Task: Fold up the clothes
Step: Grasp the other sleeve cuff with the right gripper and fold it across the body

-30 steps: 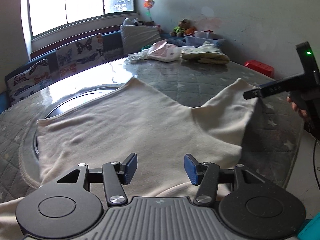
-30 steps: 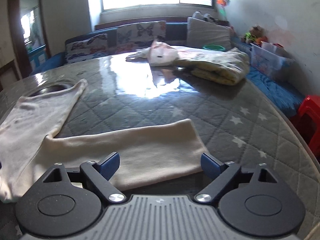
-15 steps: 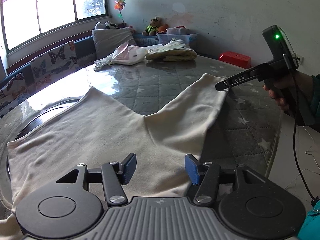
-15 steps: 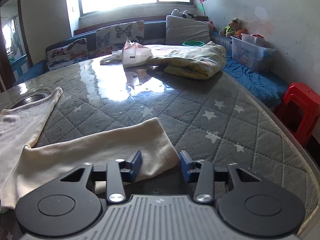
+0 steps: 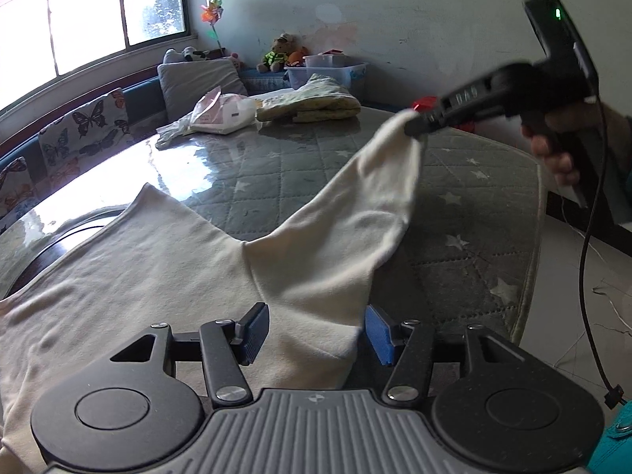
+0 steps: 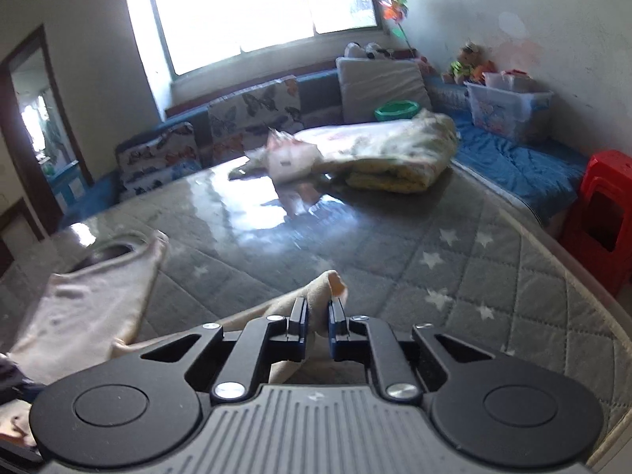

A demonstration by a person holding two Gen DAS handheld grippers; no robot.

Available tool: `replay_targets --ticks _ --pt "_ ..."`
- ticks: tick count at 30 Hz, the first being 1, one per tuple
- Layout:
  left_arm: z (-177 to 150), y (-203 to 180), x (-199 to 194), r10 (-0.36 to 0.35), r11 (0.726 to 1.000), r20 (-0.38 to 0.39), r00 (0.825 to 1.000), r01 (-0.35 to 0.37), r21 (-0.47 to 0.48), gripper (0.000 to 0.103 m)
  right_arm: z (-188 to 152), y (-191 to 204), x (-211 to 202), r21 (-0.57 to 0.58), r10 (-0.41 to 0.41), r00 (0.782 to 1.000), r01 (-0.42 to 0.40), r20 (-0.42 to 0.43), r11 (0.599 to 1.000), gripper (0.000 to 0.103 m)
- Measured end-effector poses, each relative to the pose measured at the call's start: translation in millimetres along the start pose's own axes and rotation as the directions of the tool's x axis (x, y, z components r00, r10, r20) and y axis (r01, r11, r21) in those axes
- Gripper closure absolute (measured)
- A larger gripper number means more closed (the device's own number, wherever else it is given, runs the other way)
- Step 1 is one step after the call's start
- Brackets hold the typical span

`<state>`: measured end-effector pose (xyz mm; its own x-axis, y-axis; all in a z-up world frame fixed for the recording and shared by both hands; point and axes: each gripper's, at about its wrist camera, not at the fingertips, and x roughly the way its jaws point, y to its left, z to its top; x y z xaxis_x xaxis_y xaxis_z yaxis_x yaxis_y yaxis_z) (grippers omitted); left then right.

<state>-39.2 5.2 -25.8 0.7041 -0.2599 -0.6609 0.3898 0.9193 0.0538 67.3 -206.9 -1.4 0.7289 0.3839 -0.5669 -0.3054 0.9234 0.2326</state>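
One cream shirt (image 5: 158, 276) lay spread over the quilted, star-patterned tabletop (image 5: 454, 197), its body flat toward the window side and one sleeve (image 5: 367, 205) drawn up off the surface into a slanting band. The right tongs (image 6: 318, 316) were clenched on the cuff end of that sleeve, cloth bunched between the blue pads, and in the left wrist view the same tongs held the tip raised above the tabletop's far edge. The left tongs (image 5: 318, 333) stood released, straddling the shirt near the base of the sleeve with neither pad pressing on the fabric. The step in hand looked like folding the sleeve across the body. To do it well, the raised cuff should probably be carried in a low arc toward the middle of the shirt, kept taut enough that the band does not twist, and laid down flat before letting go. The left tongs could pin the shoulder area so that the body does not drag along. Since the grip was on a bunched tip, a sharp tug might slip it free. Beyond the shirt, a folded yellow blanket (image 5: 312, 100) and a pink bag (image 5: 221, 112) sat well apart at the far side.
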Motion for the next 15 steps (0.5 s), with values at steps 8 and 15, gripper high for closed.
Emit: replay_targets --ticks 8,15 --pt "-6 1 -10 -0.030 0.999 0.024 0.999 0.030 -0.012 0.045 41 54 -33 -0.043 0.192 0.979 -0.190 0.060 0.981 0.094" --pt "-23 34 -48 0.052 0.995 0.080 0.995 -0.045 -0.092 0.040 62 129 -39 -0.153 0.337 0.940 -0.327 0.045 0.933 0.094"
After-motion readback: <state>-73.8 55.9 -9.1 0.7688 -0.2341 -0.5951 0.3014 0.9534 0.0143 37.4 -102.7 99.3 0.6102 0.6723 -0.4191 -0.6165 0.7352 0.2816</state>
